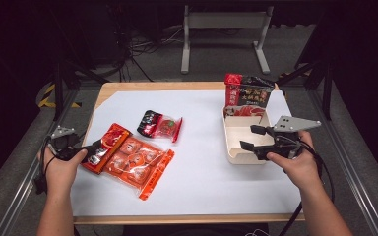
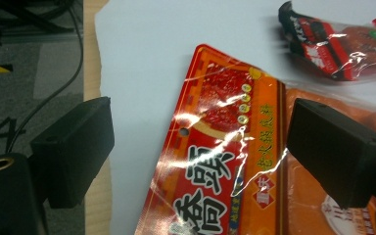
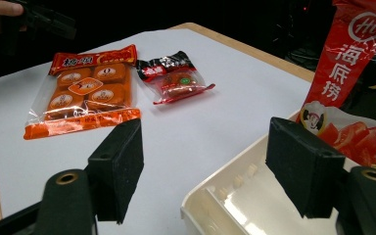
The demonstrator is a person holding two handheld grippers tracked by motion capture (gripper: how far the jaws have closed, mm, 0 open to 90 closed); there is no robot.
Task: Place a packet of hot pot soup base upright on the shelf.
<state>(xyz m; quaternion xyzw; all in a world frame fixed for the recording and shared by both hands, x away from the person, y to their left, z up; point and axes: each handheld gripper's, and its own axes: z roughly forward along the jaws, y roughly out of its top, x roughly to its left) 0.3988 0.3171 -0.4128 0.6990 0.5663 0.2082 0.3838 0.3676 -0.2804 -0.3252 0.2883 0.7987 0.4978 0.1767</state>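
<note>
Straddling the red sauce packet [image 2: 215, 161], left gripper [image 2: 198, 152] jaws open (no contact); right gripper [image 3: 215, 166] open too.

Wooden table [image 1: 187, 86], white sheet [image 1: 204, 162], snack packets [image 1: 137, 162]

Black claws [image 1: 252, 138], grey plates, bare forearms

glossy plastic red packet [image 2: 215, 161], matt white paper sheet [image 1: 202, 162]
</note>
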